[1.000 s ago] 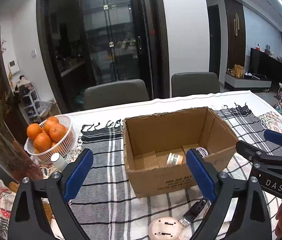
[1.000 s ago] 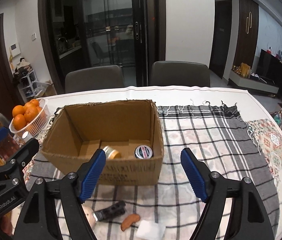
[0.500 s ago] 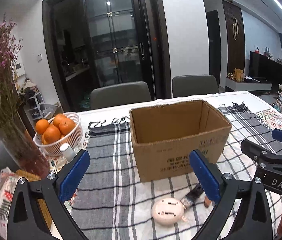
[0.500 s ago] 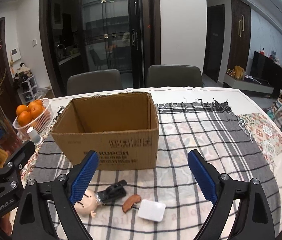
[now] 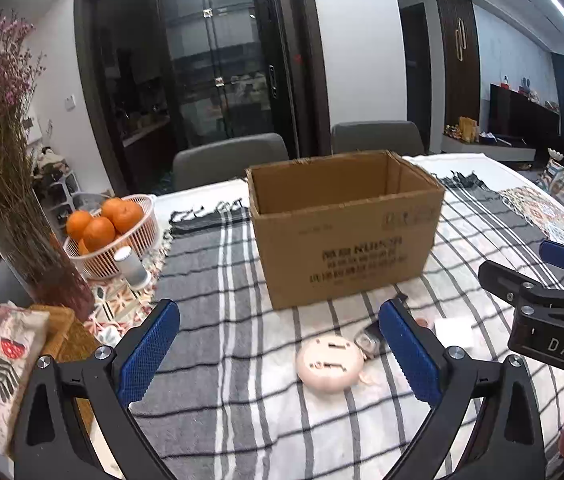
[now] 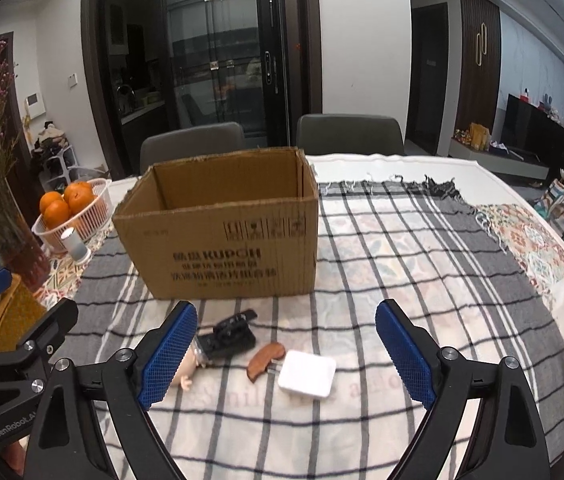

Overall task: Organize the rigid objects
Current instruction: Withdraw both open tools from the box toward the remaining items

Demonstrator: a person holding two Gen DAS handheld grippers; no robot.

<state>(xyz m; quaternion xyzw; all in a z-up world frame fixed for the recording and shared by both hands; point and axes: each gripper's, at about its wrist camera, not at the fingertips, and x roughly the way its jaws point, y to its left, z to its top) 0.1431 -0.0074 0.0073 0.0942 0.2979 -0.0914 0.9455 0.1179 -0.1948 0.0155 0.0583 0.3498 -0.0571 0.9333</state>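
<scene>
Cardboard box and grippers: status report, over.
Left gripper and right gripper open, empty. Cardboard box upright on cloth; doll head, white square loose before it. Nothing blocking.

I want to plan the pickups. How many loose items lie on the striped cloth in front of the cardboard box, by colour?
Pale pink, doll head: 1
Black, small device: 1
Brown, curved wooden piece: 1
White, flat square block: 1
Total: 4
</scene>
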